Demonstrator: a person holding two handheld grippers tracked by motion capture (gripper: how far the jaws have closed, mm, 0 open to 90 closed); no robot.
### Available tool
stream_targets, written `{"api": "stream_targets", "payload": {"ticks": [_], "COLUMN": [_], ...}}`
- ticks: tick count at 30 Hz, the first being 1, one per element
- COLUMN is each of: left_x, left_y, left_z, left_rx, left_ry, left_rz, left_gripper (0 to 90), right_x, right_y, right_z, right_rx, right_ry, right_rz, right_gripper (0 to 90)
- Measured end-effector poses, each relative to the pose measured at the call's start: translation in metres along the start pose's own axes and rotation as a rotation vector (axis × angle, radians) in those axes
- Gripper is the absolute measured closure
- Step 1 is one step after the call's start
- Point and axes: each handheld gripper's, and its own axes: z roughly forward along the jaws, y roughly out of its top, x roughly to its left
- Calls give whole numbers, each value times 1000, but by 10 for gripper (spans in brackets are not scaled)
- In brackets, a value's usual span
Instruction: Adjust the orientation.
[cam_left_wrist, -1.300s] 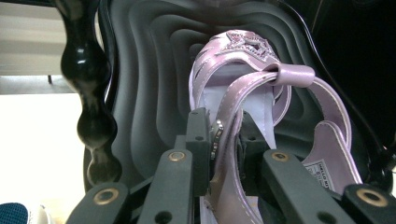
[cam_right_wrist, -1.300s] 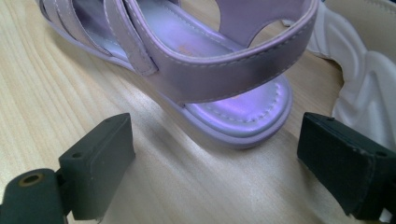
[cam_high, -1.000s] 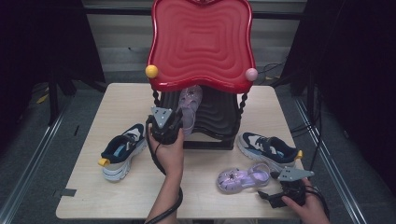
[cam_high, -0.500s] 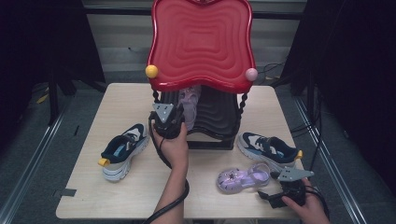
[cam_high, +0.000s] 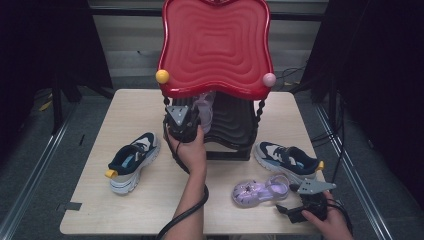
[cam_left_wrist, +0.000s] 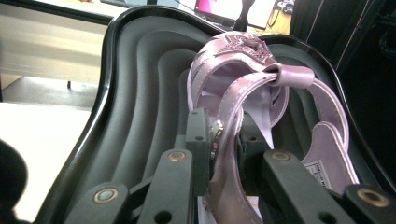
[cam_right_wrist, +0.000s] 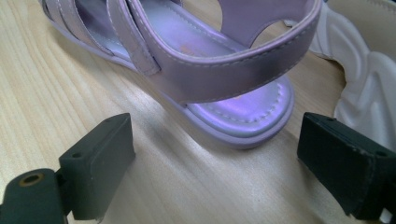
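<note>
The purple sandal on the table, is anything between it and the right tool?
Nothing visible. The right tool has its jaws open over bare table, with the sandal's heel directly ahead between them, not yet touched.

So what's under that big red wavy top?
A black ribbed shelf with a purple sandal going in, pinched by the left gripper. The red top hides the shelf's back part.

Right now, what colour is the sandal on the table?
Shiny light purple; the sandal shows best in the right gripper view.
</note>
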Motion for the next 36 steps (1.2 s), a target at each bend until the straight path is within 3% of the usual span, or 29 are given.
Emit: {"api": "stream_targets", "payload": {"ticks": [8,12,17,29,36], "left_x": [1,-1,-2,-10,-6], "left_y": [1,2,-1,-12,-9], "left_z": [8,11,14,14,13], "left_rx": [-21,-18,-27,20,39], "left_ry": [28,43,52,30,26], "left_rz": [-38,-20,-34,23,54], "left_gripper": [789,786,780,764,744], "right_x": [0,0,0,0,0], "right_y": [0,0,0,0,0], "right_z": [0,0,0,0,0], "right_rx": [0,-1,-1,0,0], "right_ry": [1,1,2,1,1], "right_rz": [-2,-5,-4,-3,-3], "right_gripper": [102,102,102,102,102]}}
